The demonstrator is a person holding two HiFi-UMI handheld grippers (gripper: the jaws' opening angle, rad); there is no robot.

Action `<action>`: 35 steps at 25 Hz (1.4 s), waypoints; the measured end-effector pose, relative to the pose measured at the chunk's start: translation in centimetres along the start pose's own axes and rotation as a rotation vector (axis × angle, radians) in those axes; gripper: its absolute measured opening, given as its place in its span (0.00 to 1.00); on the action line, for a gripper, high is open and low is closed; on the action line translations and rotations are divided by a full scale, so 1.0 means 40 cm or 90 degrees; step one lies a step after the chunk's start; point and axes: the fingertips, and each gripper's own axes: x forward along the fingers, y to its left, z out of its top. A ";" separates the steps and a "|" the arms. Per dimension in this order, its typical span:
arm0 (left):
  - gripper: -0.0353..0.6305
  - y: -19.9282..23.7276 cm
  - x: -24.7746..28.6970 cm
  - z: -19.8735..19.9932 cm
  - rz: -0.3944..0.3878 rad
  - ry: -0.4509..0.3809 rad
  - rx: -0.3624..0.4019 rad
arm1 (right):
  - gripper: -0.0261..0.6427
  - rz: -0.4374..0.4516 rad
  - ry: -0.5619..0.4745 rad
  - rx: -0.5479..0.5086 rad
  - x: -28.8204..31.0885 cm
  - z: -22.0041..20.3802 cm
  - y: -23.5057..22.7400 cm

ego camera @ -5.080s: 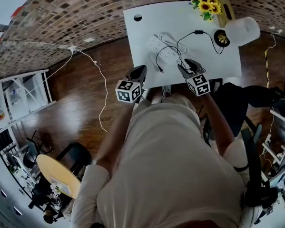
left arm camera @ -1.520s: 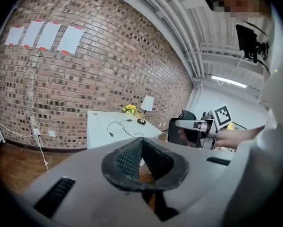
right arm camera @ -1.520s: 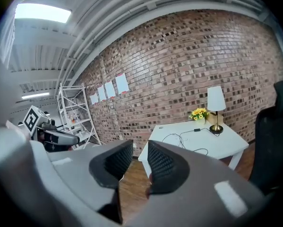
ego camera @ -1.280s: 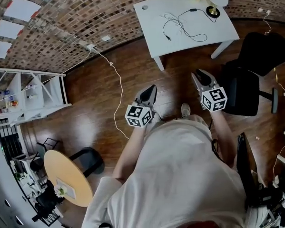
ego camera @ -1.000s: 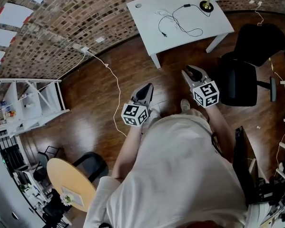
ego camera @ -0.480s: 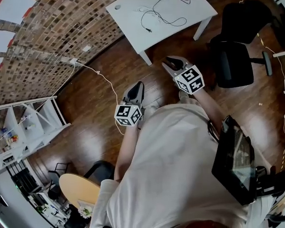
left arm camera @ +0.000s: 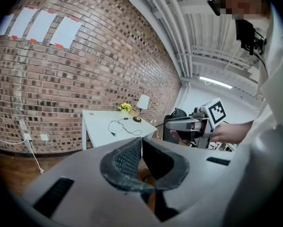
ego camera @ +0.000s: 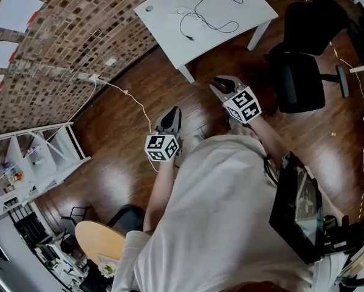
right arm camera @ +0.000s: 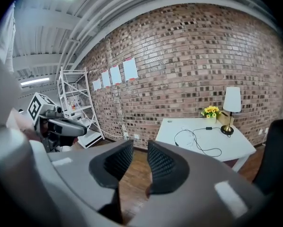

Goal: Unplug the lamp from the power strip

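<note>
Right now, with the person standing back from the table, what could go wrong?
1. A white cable trails across the floor below the left gripper; a step could snag it.
2. The black chair stands close to the right gripper; a swing might hit it.
3. The lamp cord lies loose on the table, its plug toward the edge; it might slide off.

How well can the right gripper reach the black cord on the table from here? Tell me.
Probably not. The right gripper hangs over the wooden floor, well short of the white table where the cord lies. Nothing blocks the way; the person likely just needs to step closer.
</note>
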 end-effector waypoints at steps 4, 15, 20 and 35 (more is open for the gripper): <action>0.06 0.016 0.008 -0.020 0.018 0.016 -0.017 | 0.17 -0.016 0.017 0.019 -0.030 -0.057 -0.041; 0.06 0.021 0.023 -0.011 0.038 0.030 -0.020 | 0.17 -0.041 0.003 0.045 -0.059 -0.061 -0.079; 0.06 0.023 0.032 -0.016 0.046 0.033 -0.025 | 0.17 -0.035 -0.005 0.061 -0.054 -0.056 -0.085; 0.06 0.022 0.045 -0.046 0.054 0.039 -0.032 | 0.16 -0.040 0.000 0.071 -0.067 -0.072 -0.099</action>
